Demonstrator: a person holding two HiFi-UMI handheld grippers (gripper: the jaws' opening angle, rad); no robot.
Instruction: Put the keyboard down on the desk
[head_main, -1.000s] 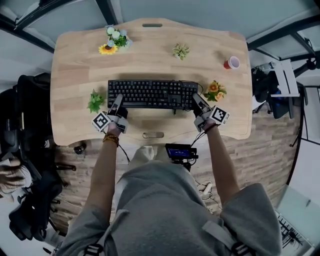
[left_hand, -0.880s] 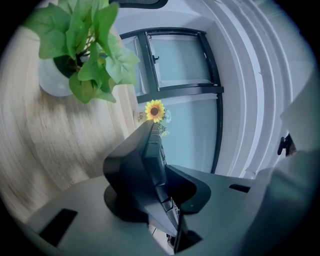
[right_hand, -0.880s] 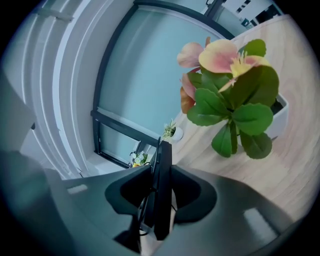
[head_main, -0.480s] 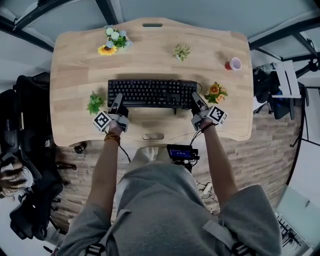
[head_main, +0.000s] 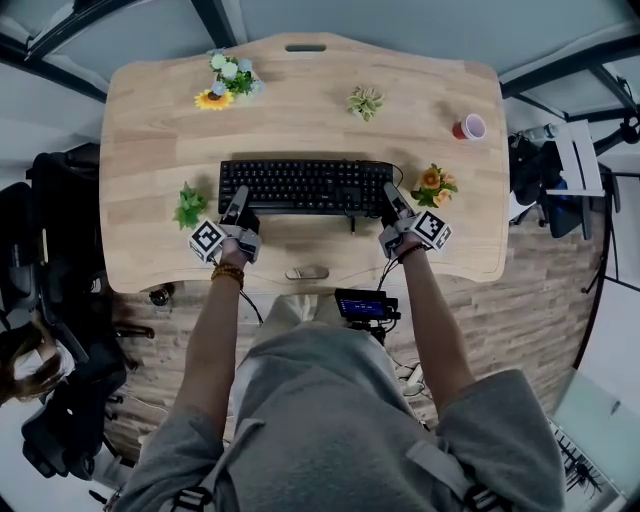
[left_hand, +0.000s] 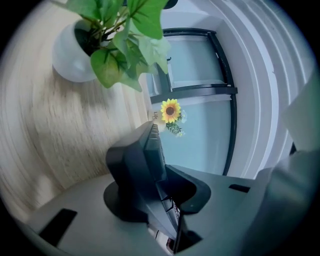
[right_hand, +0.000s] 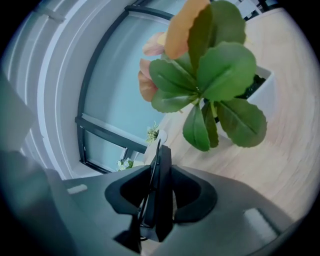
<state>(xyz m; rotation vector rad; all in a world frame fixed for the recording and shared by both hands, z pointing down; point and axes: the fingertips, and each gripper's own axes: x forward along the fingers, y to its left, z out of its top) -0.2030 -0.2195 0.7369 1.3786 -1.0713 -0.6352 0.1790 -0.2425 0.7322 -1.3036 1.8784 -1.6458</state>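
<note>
Keyboard (head_main: 300, 187) clamped at both ends, mid desk (head_main: 300, 110)

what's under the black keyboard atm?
Only the light wooden desk shows around the black keyboard, which the left gripper and right gripper clamp at its ends. The patch directly beneath is covered; whether it touches the desk cannot be told.

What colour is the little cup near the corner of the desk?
The cup is red outside and pale inside. It shows best in the head view.
</note>
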